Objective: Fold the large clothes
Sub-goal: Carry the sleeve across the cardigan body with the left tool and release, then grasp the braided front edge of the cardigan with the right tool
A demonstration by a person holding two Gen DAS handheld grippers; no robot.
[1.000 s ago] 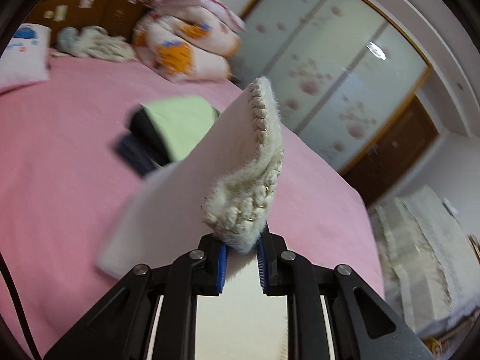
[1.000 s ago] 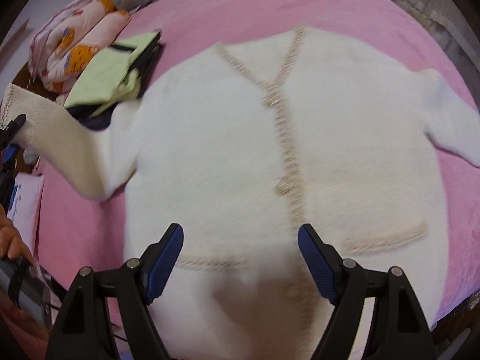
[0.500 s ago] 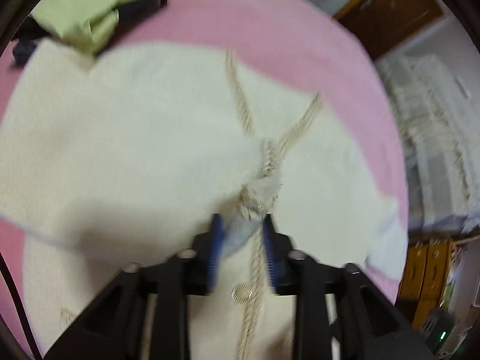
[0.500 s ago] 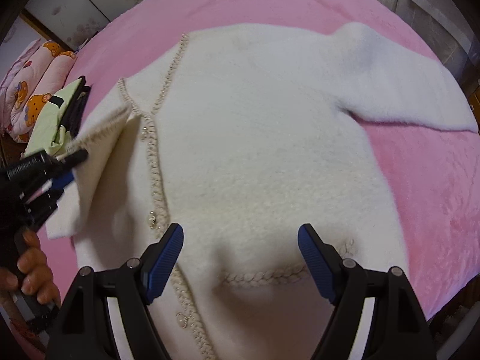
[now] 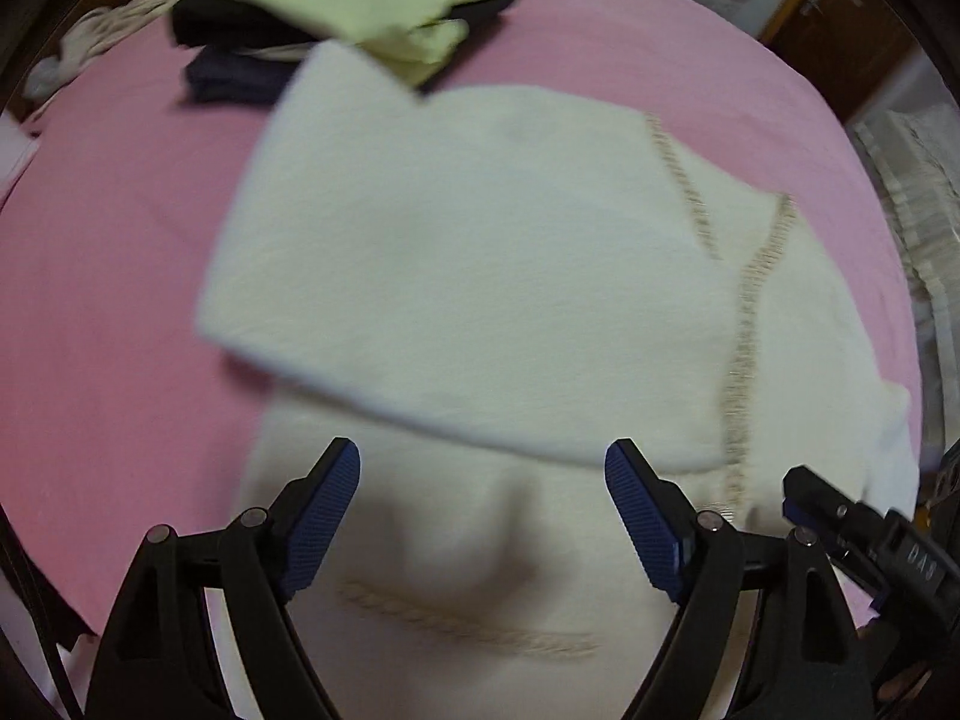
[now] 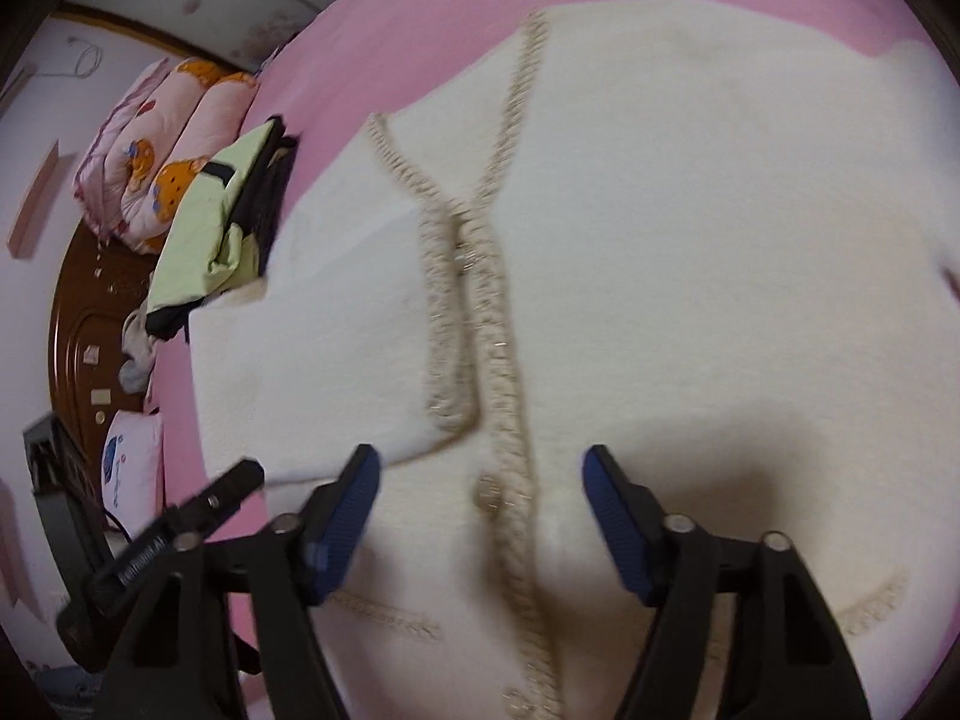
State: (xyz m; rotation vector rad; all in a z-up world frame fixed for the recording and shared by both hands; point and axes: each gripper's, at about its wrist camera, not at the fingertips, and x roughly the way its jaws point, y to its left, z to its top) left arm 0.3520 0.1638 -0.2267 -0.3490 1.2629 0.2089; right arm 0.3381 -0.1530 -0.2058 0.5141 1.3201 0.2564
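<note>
ITEM: cream cardigan (image 6: 690, 276), on pink bed (image 5: 108, 300), front up. One sleeve (image 5: 420, 276) lies folded across the chest; cuff end stops at the button band (image 6: 504, 420).

KEY RELATION: other sleeve lies off at approx 2 o'clock from my right claw (image 6: 480, 516), running out past frame edge at 3. Only its root shows in right wrist view; cuff not visible. Cardigan long axis = button band, 12-to-6 through my right claw. My right claw is the nearer one to that sleeve, I judge; next fold prob. belongs to it.

LEFT CLAW (image 5: 480, 516): jaws wide apart, nothing between pads. Hangs over lower body of cardigan, just below the folded sleeve's edge; pocket trim (image 5: 468, 624) at 6. Pointing down and fwd, toward 12.

RIGHT CLAW: jaws wide apart, empty. Hangs over button band, a button (image 6: 489, 489) between the fingers. Level w/ left claw, which shows at 8 o'clock in its view.

MISC: folded clothes stack (image 5: 336, 18), green on top, at 11 o'clock, touching or overlapped by sleeve shoulder; can't tell which. Rolled quilt (image 6: 162, 144) beyond.
</note>
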